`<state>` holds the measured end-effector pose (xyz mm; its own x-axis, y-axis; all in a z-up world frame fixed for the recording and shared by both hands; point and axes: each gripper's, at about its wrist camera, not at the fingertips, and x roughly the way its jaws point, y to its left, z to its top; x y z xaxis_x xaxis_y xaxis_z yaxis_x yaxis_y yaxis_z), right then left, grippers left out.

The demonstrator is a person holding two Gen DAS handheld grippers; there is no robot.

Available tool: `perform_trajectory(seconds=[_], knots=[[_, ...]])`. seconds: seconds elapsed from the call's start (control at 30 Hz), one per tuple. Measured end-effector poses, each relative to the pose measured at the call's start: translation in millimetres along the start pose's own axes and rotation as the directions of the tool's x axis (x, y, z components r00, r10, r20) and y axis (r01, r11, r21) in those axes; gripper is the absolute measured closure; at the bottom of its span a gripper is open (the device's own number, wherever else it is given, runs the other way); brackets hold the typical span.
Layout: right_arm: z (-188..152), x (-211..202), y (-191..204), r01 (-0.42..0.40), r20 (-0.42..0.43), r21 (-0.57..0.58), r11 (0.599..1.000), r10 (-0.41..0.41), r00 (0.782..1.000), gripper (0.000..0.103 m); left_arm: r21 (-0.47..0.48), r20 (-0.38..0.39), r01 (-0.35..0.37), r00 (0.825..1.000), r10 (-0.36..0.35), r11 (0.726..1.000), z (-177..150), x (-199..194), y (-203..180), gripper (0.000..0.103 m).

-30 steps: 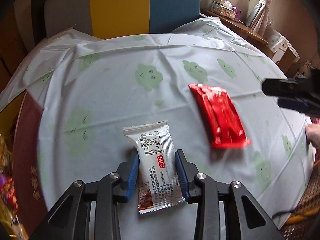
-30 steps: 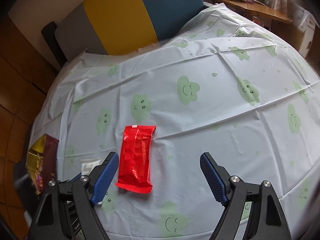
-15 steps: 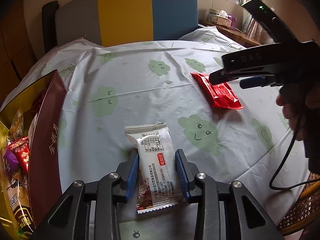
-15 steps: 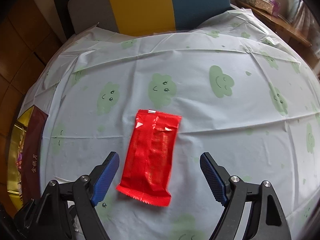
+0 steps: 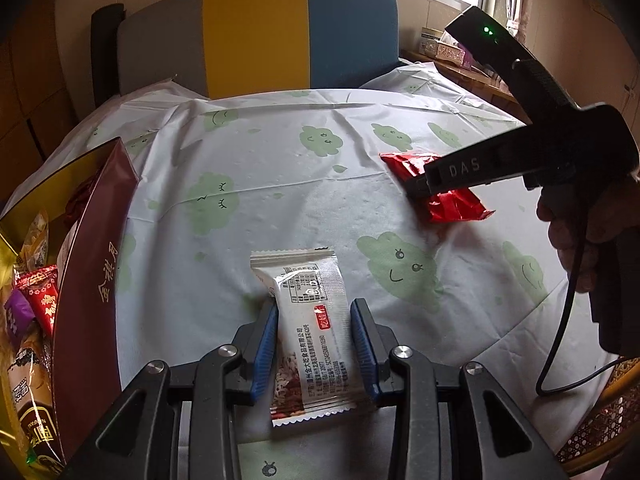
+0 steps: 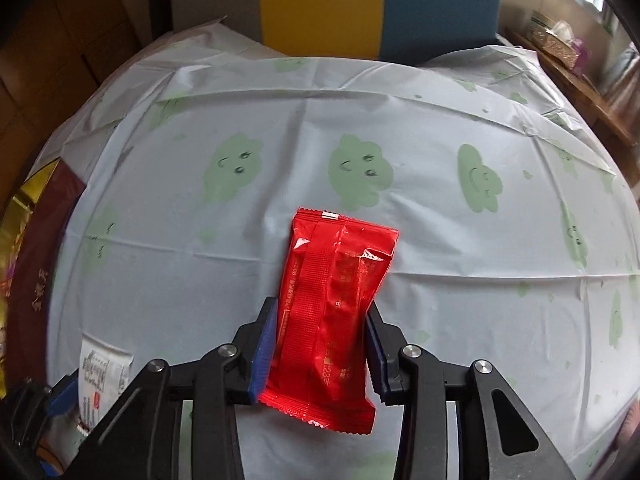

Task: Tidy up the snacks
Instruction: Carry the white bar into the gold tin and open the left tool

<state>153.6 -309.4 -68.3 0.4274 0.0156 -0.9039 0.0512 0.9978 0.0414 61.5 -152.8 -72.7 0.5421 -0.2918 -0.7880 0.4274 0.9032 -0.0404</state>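
Snacks sit in both of my grippers at once. On my left gripper, the blue pads are pressed against the two long edges of the white snack packet, which points away from me with its printed label up and its near end back between the fingers. On my right gripper, the jaws are closed against the sides of the red snack packet, seam side up; its far end lies over the tablecloth and its near end reaches back between the fingers. I cannot tell whether either packet is off the cloth. From the left camera, the red packet lies far right on the cloth, partly hidden by the black body of the right gripper and the hand holding it. At the left edge of the table stands an open maroon and gold box with assorted wrapped snacks inside. A grey, yellow and blue chair back stands at the far side.
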Motion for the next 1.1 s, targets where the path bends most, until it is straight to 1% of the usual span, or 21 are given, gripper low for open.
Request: perform_trajectory(seconds=[0.13, 0.23, 0.4, 0.5, 0.57, 0.63, 0.7, 0.8, 0.97, 1.07, 1.1], knots=[[-0.2, 2.6, -3.1, -0.021, -0.015, 0.001, 1.0, 0.021, 1.0, 0.061, 0.004, -0.017, -0.005, 1.0, 0.005, 1.0, 2.4, -1.6, -0.5, 0.067], [-1.0, 3.1, -1.4, -0.01, -0.013, -0.017, 1.0, 0.01, 1.0, 0.061, 0.003, -0.023, -0.003, 1.0, 0.003, 1.0, 2.7, -5.7, 0.1, 0.067], [-3.4, 1.4, 2.1, 0.007, -0.003, -0.035, 0.999, -0.007, 1.0, 0.061, 0.012, 0.021, 0.019, 1.0, -0.019, 1.0, 6.9, -33.3, 3.7, 0.068], [-4.4, 0.8, 4.7, 0.019, 0.006, -0.054, 0.998, -0.018, 1.0, 0.061, -0.026, 0.054, 0.026, 0.998, -0.025, 0.999, 10.8, -57.0, 20.8, 0.067], [-5.1, 0.6, 4.6, 0.021, 0.008, -0.057, 0.998, -0.02, 1.0, 0.061, -0.079, 0.072, 0.019, 0.997, -0.014, 0.997, 11.4, -71.9, 42.3, 0.067], [-5.7, 0.7, 5.4, 0.025, 0.011, -0.063, 0.998, -0.024, 1.0, 0.061, -0.147, 0.082, -0.003, 0.997, 0.015, 0.989, 10.2, -85.1, 71.2, 0.067], [-6.3, 1.0, 7.1, 0.03, 0.013, -0.068, 0.997, -0.029, 0.999, 0.061, -0.212, 0.08, -0.031, 0.996, 0.049, 0.977, 6.6, -95.0, 99.2, 0.068], [-6.8, 0.5, 7.7, 0.033, 0.016, -0.073, 0.997, -0.032, 0.999, 0.061, -0.301, 0.068, -0.101, 0.99, 0.127, 0.948, -3.4, -107.2, 144.9, 0.068], [-8.0, 0.6, 10.0, 0.038, 0.019, -0.081, 0.996, -0.037, 0.999, 0.061, -0.429, 0.016, -0.184, 0.977, 0.211, 0.884, -26.7, -117.8, 211.4, 0.068], [-9.0, 0.2, 10.5, 0.042, 0.022, -0.085, 0.995, -0.04, 0.999, 0.061, -0.491, -0.028, -0.225, 0.97, 0.242, 0.842, -40.5, -116.8, 240.9, 0.068], [-9.1, -0.1, 10.5, 0.042, 0.023, -0.086, 0.995, -0.04, 0.999, 0.061, -0.501, -0.037, -0.232, 0.968, 0.247, 0.834, -44.4, -115.7, 246.2, 0.068]])
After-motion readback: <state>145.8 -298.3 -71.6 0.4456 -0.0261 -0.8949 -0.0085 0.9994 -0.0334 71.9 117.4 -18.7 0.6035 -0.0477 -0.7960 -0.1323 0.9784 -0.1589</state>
